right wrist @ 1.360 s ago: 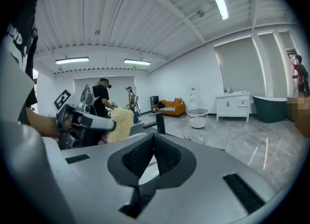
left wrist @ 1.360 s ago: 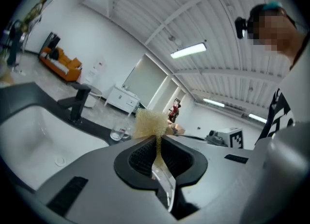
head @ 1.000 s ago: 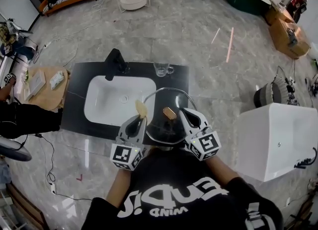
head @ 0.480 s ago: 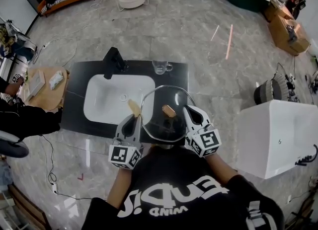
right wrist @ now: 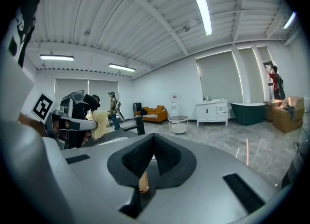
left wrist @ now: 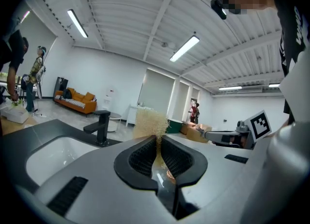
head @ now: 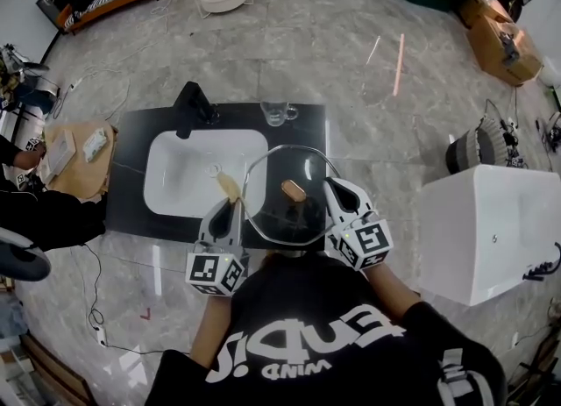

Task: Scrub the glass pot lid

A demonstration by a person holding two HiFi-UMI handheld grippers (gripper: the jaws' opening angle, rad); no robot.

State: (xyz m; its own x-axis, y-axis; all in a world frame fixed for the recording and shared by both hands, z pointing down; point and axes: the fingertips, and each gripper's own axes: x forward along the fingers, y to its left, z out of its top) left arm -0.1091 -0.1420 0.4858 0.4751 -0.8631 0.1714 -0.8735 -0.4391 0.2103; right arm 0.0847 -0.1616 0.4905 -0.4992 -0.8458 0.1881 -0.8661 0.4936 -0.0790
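Observation:
The glass pot lid [head: 267,216] with its wooden knob [head: 294,190] is held up on edge over the front of the black counter [head: 131,176]. My right gripper [head: 330,187] is shut on the lid's right rim; in the right gripper view its jaws [right wrist: 153,143] are pressed together with a brown sliver low between them. A pale yellow scrubber [head: 230,187] sticks up from my left gripper [head: 230,204], which is shut on it. That scrubber [left wrist: 151,124] stands just left of the lid's rim. Whether it touches the glass I cannot tell.
A white sink [head: 175,185] is set in the counter, with a black tap [head: 188,97] and a glass mug [head: 277,113] behind it. A white tub [head: 491,229] stands at the right. At the left is a wooden side table [head: 79,159].
The scrubber has tilted and drifted a little left off the lid's left rim. The lid and right gripper have shifted slightly.

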